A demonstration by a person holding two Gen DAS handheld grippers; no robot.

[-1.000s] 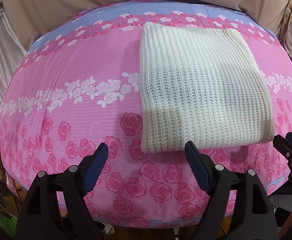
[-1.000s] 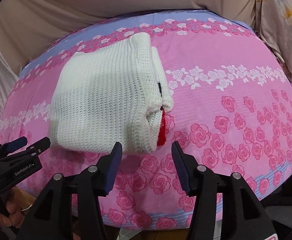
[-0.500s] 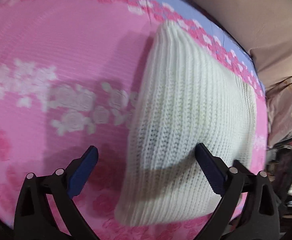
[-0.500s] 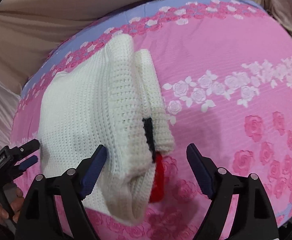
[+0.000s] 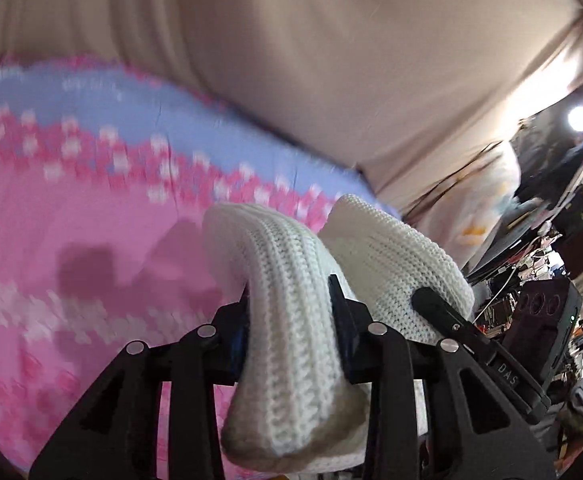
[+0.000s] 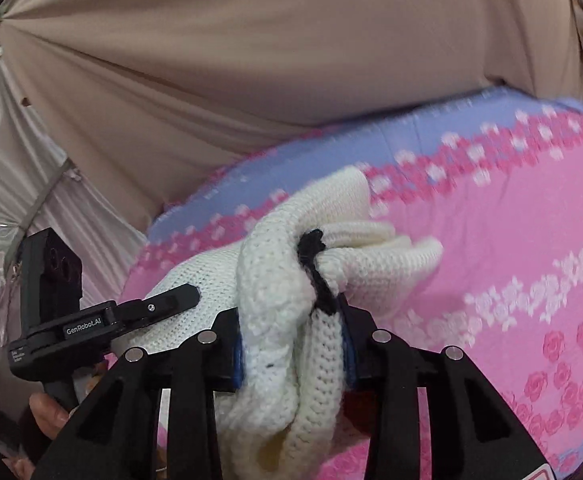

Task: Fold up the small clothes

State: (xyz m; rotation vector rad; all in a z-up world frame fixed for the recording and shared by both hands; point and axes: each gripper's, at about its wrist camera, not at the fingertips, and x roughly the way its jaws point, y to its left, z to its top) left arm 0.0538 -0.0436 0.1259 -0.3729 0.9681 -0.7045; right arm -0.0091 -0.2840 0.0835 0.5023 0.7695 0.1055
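A folded white knitted garment (image 5: 291,320) is lifted off the pink rose-patterned bed cover (image 5: 71,240). My left gripper (image 5: 291,336) is shut on its left side, with the knit bulging between the fingers. My right gripper (image 6: 291,340) is shut on its right side (image 6: 275,320), where a black trim strip (image 6: 315,268) shows. The right gripper also shows in the left wrist view (image 5: 451,324), and the left gripper shows in the right wrist view (image 6: 171,298). Both hold the garment above the bed.
The bed cover (image 6: 511,260) has a blue band (image 6: 411,136) along its far edge. Beige fabric (image 5: 291,60) hangs behind the bed. White drapes (image 6: 11,160) hang at the left. Cluttered equipment (image 5: 551,280) stands at the right.
Both grippers were open around the garment's sides as it lay flat. They have closed on it and lifted it, and the views have tilted up toward the back.
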